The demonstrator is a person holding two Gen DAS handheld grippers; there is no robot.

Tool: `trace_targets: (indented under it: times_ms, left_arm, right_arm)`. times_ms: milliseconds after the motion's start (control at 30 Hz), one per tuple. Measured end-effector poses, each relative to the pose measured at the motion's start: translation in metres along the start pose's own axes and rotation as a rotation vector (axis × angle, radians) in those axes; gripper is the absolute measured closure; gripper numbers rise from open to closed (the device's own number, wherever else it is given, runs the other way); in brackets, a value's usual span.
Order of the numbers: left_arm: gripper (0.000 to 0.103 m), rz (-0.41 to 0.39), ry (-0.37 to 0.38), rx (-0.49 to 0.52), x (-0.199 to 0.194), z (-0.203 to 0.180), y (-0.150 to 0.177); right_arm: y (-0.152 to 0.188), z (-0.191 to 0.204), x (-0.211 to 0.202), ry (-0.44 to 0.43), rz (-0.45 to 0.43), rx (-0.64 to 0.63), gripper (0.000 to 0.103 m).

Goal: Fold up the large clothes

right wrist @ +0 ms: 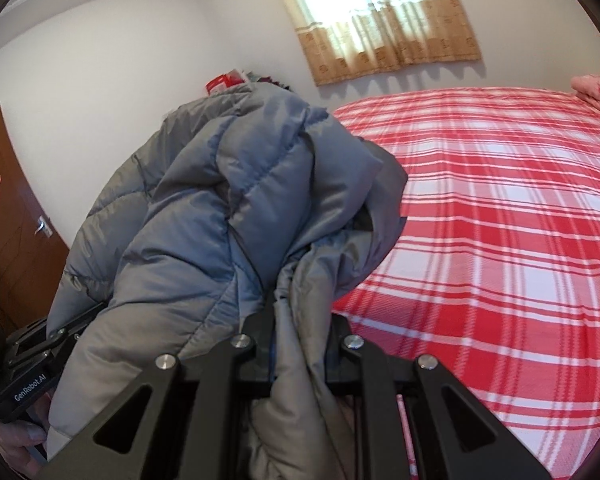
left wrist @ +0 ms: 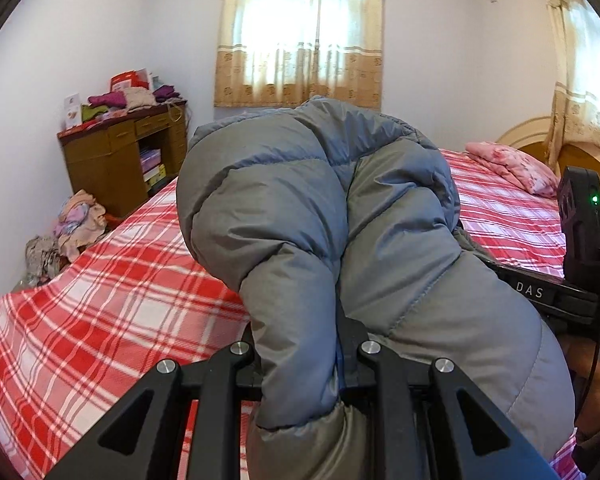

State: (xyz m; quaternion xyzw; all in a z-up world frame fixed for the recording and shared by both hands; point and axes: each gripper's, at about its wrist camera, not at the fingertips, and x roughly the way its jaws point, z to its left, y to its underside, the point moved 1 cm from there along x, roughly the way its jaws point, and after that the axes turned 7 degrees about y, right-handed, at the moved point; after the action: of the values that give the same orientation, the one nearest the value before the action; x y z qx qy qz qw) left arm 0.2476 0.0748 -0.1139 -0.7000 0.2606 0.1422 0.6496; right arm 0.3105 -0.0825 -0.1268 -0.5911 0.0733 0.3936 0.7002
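Note:
A puffy grey quilted jacket (left wrist: 300,208) hangs bunched in the air above the bed. My left gripper (left wrist: 300,356) is shut on a thick fold of it, the padding bulging up between the jaws. In the right wrist view the same grey jacket (right wrist: 220,216) drapes over my right gripper (right wrist: 300,344), which is shut on another fold near its edge. The right gripper's body (left wrist: 580,240) shows at the right side of the left wrist view, and the left gripper's body (right wrist: 32,360) at the lower left of the right wrist view. The fingertips of both are hidden by fabric.
A bed with a red and white plaid sheet (right wrist: 500,220) lies below and ahead. A pink folded blanket (left wrist: 512,164) rests near the headboard. A wooden desk (left wrist: 124,156) piled with clothes stands by the far wall, with a clothes heap (left wrist: 76,224) on the floor. A brown door (right wrist: 8,216) is at left.

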Motion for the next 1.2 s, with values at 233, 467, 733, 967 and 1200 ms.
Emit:
trace_targets:
  times_ms: [233,467,733,967,1200]
  left_arm:
    - [0.082,0.016,-0.026,-0.056,0.0,0.028,0.015]
    - [0.082,0.033,-0.047,-0.087,0.005,0.048,0.028]
    - [0.082,0.062,-0.053,-0.126,0.012,0.071,0.045]
    - [0.077,0.086,-0.052,-0.157,0.02,0.081,0.053]
    - [0.062,0.107,-0.079,-0.154,0.026,0.084,0.06]
  right_arm:
    - [0.0,0.021,0.026,-0.013,0.036,-0.059,0.086]
    - [0.003,0.029,0.056,-0.014,0.082,-0.085,0.086]
    - [0.013,0.037,0.075,-0.005,0.125,-0.103,0.086]
    - [0.021,0.037,0.086,0.02,0.156,-0.108,0.086]
    - [0.028,0.04,0.094,0.041,0.175,-0.123,0.086]
